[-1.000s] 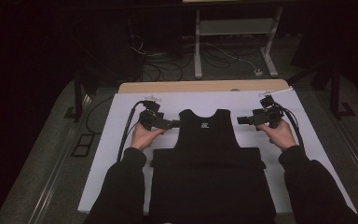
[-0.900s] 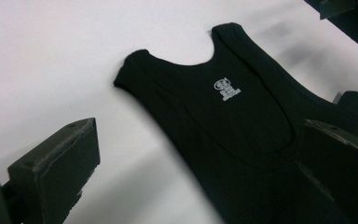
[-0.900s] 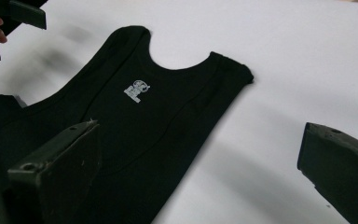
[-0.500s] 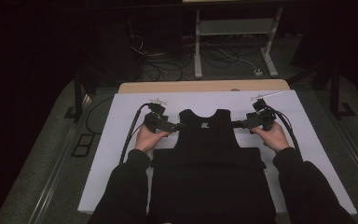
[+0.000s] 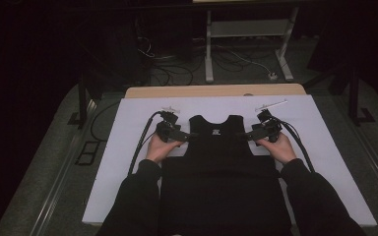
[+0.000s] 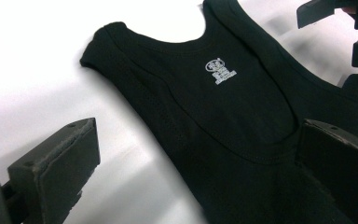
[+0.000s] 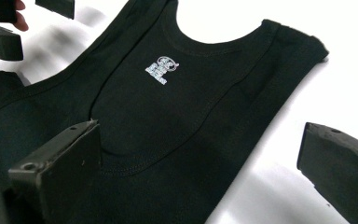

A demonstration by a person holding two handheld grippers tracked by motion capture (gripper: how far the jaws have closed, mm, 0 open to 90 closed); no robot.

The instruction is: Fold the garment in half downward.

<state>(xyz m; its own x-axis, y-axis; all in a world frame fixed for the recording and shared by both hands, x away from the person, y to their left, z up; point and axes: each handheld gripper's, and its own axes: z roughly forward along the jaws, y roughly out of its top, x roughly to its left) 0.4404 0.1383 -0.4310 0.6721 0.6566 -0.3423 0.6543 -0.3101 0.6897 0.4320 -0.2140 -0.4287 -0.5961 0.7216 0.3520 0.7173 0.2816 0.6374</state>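
A black sleeveless top (image 5: 221, 162) lies flat on the white table cover (image 5: 325, 123), neck away from the person, with a small white print (image 6: 220, 71) inside the neckline. My left gripper (image 5: 189, 136) is at its left armhole, jaws wide open; in the left gripper view the armhole edge of the top (image 6: 242, 107) runs between them. My right gripper (image 5: 249, 134) is at the right armhole, also open, straddling the top's (image 7: 168, 107) edge. Neither grips cloth. The person's sleeves cover the hem corners.
A wooden table edge (image 5: 211, 91) shows beyond the white cover. Behind it on the floor are cables (image 5: 177, 73) and a metal stand (image 5: 246, 29). Bare white cover lies left and right of the top. Each gripper view shows the other gripper (image 6: 345, 23) (image 7: 9, 28) far off.
Both grippers have moved inward from the sides, toward each other, and now sit at the top's armholes. The top has not shifted.
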